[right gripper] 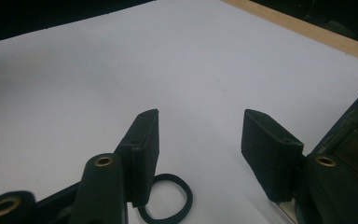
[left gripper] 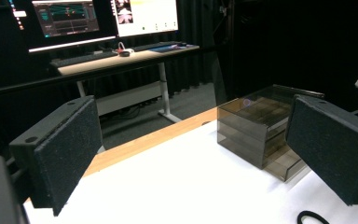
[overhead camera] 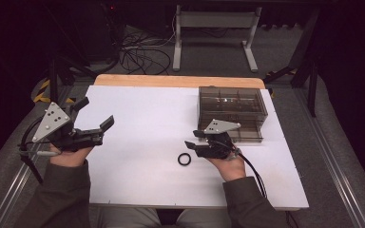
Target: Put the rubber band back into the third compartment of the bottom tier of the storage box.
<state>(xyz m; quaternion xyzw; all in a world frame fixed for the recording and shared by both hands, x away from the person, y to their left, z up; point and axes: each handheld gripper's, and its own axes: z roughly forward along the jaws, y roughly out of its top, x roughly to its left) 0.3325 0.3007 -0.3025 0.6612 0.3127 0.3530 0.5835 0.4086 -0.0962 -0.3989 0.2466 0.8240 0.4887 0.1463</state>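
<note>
From above, we see the left gripper [overhead camera: 94,114] held wide open and empty over the white table [overhead camera: 142,118], and the right gripper [overhead camera: 193,138] open and empty beside a black ring [overhead camera: 184,159]. A smoky plastic drawer box [overhead camera: 232,113] stands behind it. In the left gripper view, the box [left gripper: 254,128] sits between the spread jaws. In the right gripper view, the ring [right gripper: 168,198] lies by one jaw.

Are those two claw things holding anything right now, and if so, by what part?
Nothing is held. The left gripper and right gripper both stand open with empty jaws. The black ring lies loose on the table beside the right gripper.
</note>
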